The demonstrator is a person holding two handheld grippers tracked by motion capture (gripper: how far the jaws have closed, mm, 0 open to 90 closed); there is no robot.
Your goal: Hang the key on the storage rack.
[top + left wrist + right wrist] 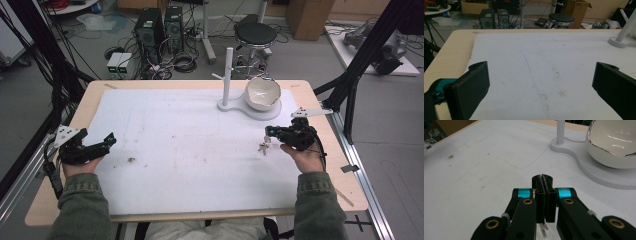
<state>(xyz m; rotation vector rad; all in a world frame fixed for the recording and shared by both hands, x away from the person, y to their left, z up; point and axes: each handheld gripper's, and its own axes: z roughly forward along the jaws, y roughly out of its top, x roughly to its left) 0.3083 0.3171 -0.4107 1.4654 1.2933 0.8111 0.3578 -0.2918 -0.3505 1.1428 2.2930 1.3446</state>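
black fingers of my right gripper point(543, 185) sit nearest, pressed together with no gap between the ribbed pads. something thin hangs beneath them: a small pale metal piece point(263, 146), maybe a key or a tag on a ring, dangling just over the white mat point(190, 150) toward the right edge of the table point(65, 130). i judge the fingers are pinching its top end, since it hangs straight from their tips, though the pinch point itself is hidden under the gripper.

it looks light, stiff and slick, the sort of flat thing that twists or slips if held by an edge. i would take it across its flat faces, close to the top, and keep it hanging freely.

my left gripper point(102, 144) rests near the left edge of the table with its fingers spread wide and nothing between them.

toward the far right corner stands a white post stand point(227, 75), with a glossy white bowl point(262, 94) sitting on its base.

the piece is hard to make out: in the right gripper view just a sliver with fine markings peeks below the fingers, cut off by the frame, and from above it is too small to name surely.
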